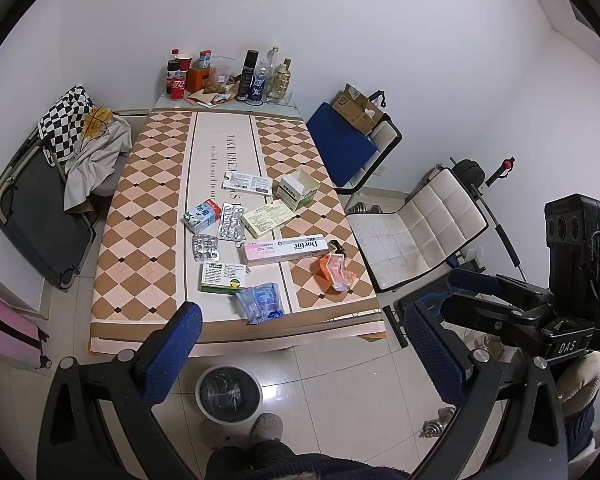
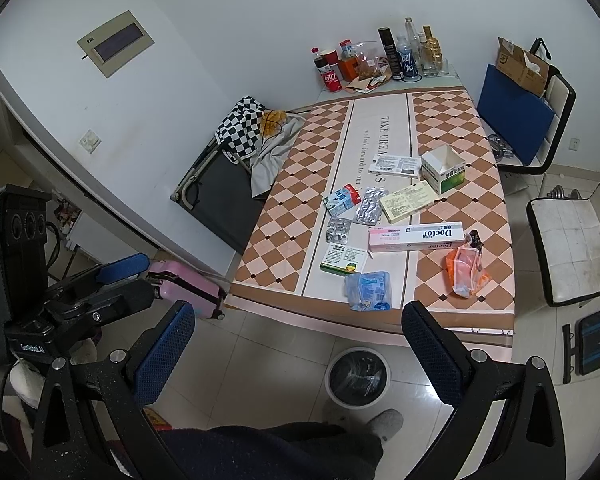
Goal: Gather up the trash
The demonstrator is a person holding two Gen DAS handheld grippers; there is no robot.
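Observation:
Trash lies on the near half of the checkered table (image 1: 140, 216): a pink "Doctor" box (image 1: 286, 249), a blue plastic wrapper (image 1: 261, 302), an orange packet (image 1: 335, 270), a green-white box (image 1: 223, 278), blister packs (image 1: 231, 222), a yellow card (image 1: 267, 218), an open white-green carton (image 1: 298, 190). A round bin (image 1: 229, 393) with a dark liner stands on the floor below the table's near edge. My left gripper (image 1: 304, 356) is open and empty above the floor, short of the table. My right gripper (image 2: 300, 360) is open and empty too, with the bin (image 2: 357, 376) between its fingers.
Bottles, cans and a red cup (image 1: 228, 76) stand at the table's far end. A cot with clothes (image 1: 60, 184) is at the left, a pink suitcase (image 1: 8, 338) beside it. Chairs (image 1: 416, 228) stand to the right. My slippered feet (image 1: 266, 428) are near the bin.

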